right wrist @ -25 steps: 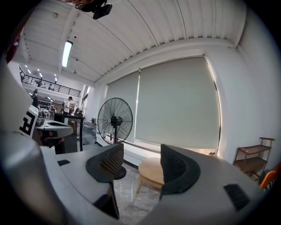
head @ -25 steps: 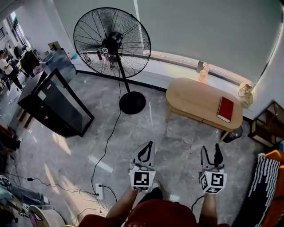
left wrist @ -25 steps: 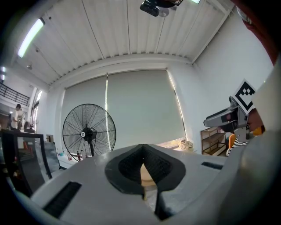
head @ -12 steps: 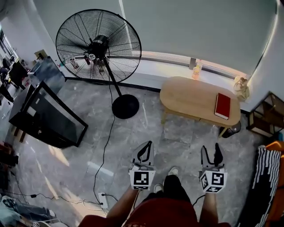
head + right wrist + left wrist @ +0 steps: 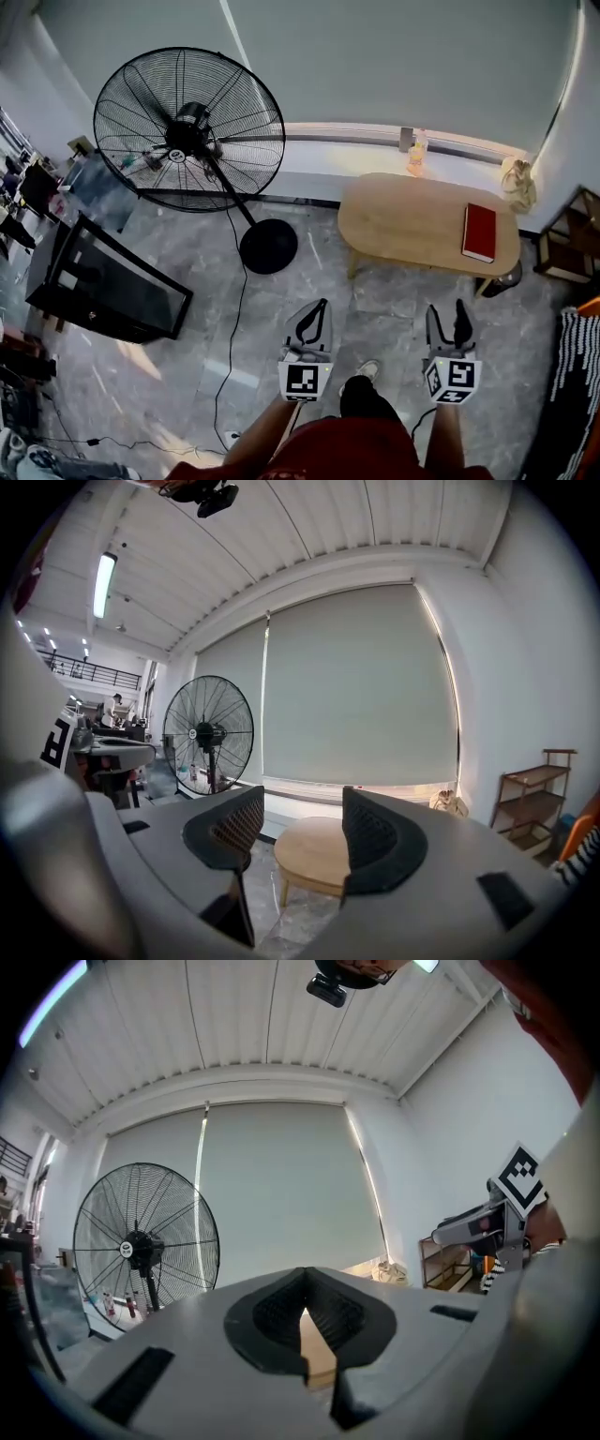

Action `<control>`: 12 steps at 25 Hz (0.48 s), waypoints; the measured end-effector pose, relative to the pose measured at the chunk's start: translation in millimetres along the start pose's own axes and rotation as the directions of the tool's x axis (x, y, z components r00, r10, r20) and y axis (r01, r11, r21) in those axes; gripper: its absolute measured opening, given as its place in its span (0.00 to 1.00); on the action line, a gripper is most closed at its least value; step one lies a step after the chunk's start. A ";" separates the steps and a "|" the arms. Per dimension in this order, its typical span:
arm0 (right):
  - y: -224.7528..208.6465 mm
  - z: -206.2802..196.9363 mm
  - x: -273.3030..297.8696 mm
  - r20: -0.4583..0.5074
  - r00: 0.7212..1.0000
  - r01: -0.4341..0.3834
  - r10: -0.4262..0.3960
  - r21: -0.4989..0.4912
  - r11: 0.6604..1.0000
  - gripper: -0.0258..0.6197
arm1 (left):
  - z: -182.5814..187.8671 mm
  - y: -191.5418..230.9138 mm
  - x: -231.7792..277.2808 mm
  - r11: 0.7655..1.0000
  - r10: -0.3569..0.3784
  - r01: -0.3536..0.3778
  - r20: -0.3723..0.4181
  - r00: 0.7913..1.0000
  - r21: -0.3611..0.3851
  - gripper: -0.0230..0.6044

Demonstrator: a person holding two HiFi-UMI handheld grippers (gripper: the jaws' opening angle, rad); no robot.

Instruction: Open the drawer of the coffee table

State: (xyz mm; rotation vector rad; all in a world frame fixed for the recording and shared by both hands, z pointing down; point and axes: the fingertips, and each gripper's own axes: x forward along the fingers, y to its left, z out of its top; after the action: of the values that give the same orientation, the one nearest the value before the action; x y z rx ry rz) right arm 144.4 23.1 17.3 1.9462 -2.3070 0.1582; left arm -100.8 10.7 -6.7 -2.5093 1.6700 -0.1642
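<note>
The oval light-wood coffee table (image 5: 412, 220) stands by the window wall, with a red book (image 5: 479, 232) lying on its right end. No drawer front can be made out from here. Both grippers hang over the floor, short of the table's near edge. My left gripper (image 5: 316, 313) is shut, its jaws meeting at the tips with nothing between them (image 5: 303, 1279). My right gripper (image 5: 448, 317) is open and empty, and the table (image 5: 314, 850) shows through the gap between its jaws (image 5: 302, 801).
A big floor fan (image 5: 187, 131) stands on a round black base (image 5: 268, 246) left of the table, its cable (image 5: 228, 337) trailing over the marble floor. A black cabinet (image 5: 108, 286) is at the left and a wooden shelf (image 5: 568, 248) at the right. A bottle (image 5: 415, 151) stands on the sill.
The head view has swung, so the fan and cabinet have slid left and the table sits more central. Both grippers keep their place and jaw state. A foot has stepped forward.
</note>
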 end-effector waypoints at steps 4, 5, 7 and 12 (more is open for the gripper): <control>-20.0 1.6 36.7 -0.005 1.000 0.028 -0.028 0.020 0.999 0.43 | 3.7 5.6 49.6 1.000 -0.025 0.026 0.020 0.999 -0.018 0.05; -26.6 1.0 44.3 -0.008 0.999 0.038 -0.038 0.028 0.999 0.43 | 4.7 5.1 61.9 0.999 -0.033 0.034 0.027 0.999 -0.018 0.05; -40.7 0.6 58.8 -0.011 0.998 0.060 -0.060 0.041 0.997 0.43 | 6.2 2.4 86.3 0.998 -0.056 0.056 0.037 0.998 -0.009 0.05; -75.6 -2.4 84.8 -0.020 0.993 0.121 -0.120 0.068 0.990 0.43 | 5.5 -7.2 139.6 0.994 -0.111 0.111 0.045 0.993 -0.004 0.05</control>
State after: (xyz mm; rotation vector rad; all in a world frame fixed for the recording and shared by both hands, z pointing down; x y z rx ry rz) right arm 204.8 -71.7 33.4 2.1026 -2.1942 0.2435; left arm -39.7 -115.1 -7.8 -2.5921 1.5183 -0.1123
